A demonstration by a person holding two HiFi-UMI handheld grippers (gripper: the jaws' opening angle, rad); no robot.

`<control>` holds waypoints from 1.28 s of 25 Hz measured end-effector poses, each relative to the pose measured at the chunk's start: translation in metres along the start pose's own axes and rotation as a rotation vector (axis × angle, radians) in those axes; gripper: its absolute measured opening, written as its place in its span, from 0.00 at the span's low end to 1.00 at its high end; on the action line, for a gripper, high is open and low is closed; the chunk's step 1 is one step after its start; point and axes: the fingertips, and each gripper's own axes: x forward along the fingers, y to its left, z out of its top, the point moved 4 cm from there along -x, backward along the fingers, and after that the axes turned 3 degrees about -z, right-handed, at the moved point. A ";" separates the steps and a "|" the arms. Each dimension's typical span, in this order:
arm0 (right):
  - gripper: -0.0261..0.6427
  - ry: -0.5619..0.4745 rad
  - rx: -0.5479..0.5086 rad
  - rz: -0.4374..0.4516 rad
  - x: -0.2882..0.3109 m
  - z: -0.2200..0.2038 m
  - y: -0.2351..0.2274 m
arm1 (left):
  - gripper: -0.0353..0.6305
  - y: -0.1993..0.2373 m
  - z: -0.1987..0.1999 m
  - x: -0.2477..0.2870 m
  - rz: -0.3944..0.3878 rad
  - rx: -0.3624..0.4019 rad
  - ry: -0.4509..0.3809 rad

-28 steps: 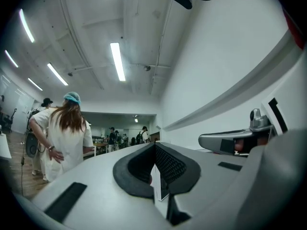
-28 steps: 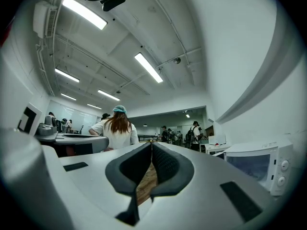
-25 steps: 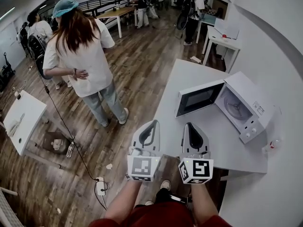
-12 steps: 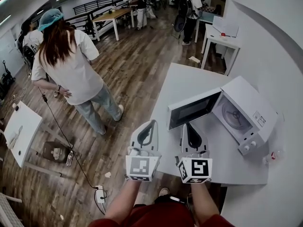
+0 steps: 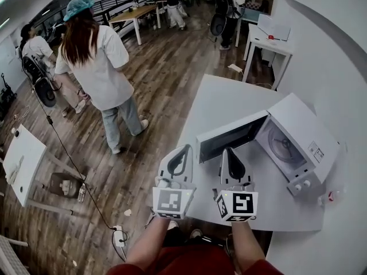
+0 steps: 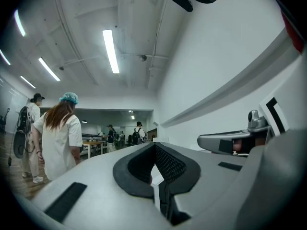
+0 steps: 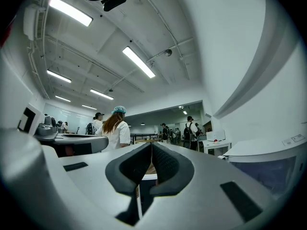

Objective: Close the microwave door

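A white microwave point(image 5: 307, 142) stands on the white table point(image 5: 229, 96) against the right wall. Its door point(image 5: 229, 137), with a dark window, hangs open and swings out to the left, so the cavity with the turntable point(image 5: 284, 145) shows. Both grippers are held side by side in front of the table's near edge. My right gripper point(image 5: 228, 152) is shut and empty, its tip just short of the door's lower edge. My left gripper point(image 5: 183, 149) is shut and empty, left of the door, over the table's corner. In the right gripper view the microwave point(image 7: 268, 152) rises at the right of the closed jaws.
A person in a white shirt and blue cap point(image 5: 94, 62) stands on the wooden floor to the left. More people and tables fill the back of the room. A small white table point(image 5: 23, 153) is at far left. A cable and power strip point(image 5: 120, 234) lie on the floor.
Both grippers have come forward together toward the table, so the microwave and its open door now sit closer to their tips. The person in white has shifted on the floor.
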 end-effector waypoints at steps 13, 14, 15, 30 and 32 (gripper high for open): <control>0.07 0.032 -0.017 -0.088 0.043 -0.014 -0.005 | 0.09 0.031 -0.026 0.042 -0.102 -0.020 0.019; 0.07 0.037 -0.018 -0.092 0.045 -0.017 -0.005 | 0.09 0.033 -0.030 0.043 -0.115 -0.017 0.023; 0.07 0.041 -0.019 -0.095 0.046 -0.019 -0.006 | 0.09 0.033 -0.034 0.044 -0.130 -0.014 0.026; 0.07 0.138 -0.023 -0.166 0.056 -0.060 -0.009 | 0.10 0.042 -0.085 0.061 -0.376 -0.012 0.082; 0.07 0.157 -0.020 -0.177 0.058 -0.065 -0.007 | 0.10 0.045 -0.094 0.062 -0.414 -0.001 0.099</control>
